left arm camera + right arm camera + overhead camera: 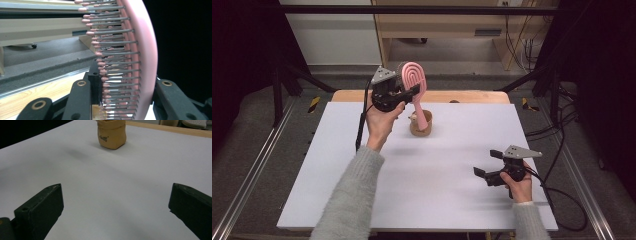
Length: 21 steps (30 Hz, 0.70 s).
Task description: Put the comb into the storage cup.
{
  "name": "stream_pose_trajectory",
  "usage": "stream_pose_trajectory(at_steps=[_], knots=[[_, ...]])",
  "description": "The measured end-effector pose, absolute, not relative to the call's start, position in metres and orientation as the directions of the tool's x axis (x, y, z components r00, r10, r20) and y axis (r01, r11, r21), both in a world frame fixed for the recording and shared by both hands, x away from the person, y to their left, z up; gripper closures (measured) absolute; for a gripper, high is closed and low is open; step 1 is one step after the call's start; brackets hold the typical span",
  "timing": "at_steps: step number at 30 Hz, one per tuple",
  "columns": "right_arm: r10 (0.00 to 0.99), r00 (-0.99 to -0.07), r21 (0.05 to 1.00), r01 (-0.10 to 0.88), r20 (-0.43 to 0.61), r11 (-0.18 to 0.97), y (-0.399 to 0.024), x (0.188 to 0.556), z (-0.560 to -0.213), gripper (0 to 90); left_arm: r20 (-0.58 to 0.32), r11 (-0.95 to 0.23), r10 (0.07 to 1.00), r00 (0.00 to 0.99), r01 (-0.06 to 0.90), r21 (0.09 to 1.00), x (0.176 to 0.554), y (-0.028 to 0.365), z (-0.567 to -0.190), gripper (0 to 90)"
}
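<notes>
The left tongs (404, 92) gripped a pink hairbrush (414, 82) by its head, holding it raised above the far part of the white counter (362, 165). In the left gripper view the brush (145, 57) stood clamped between the jaws, its bristles (112, 52) pointing to that view's left. The brush's handle slanted down toward a small tan pouch (421, 127) standing on the counter; whether it touched the pouch could not be told. The right tongs (488, 163) rested low near the counter's right edge, jaws spread wide with nothing between them, well apart from the pouch (111, 133).
</notes>
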State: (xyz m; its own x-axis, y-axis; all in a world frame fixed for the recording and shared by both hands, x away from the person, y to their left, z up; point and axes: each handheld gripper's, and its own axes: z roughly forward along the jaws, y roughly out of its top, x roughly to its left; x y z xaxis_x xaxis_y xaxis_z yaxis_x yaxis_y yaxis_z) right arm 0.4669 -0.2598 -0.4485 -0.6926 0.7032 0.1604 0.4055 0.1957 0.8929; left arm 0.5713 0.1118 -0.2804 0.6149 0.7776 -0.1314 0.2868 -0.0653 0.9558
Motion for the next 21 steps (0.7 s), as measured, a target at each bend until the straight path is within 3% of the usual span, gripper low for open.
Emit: stream_pose_trajectory(at_steps=[21], knots=[[0.702, -0.694, 0.893, 0.406, 0.161, 0.197, -0.260, 0.467, -0.448, 0.3, -0.118, -0.087, 0.787, 0.606, 0.299, 0.950, 0.598, 0.089, -0.285, 62.5]])
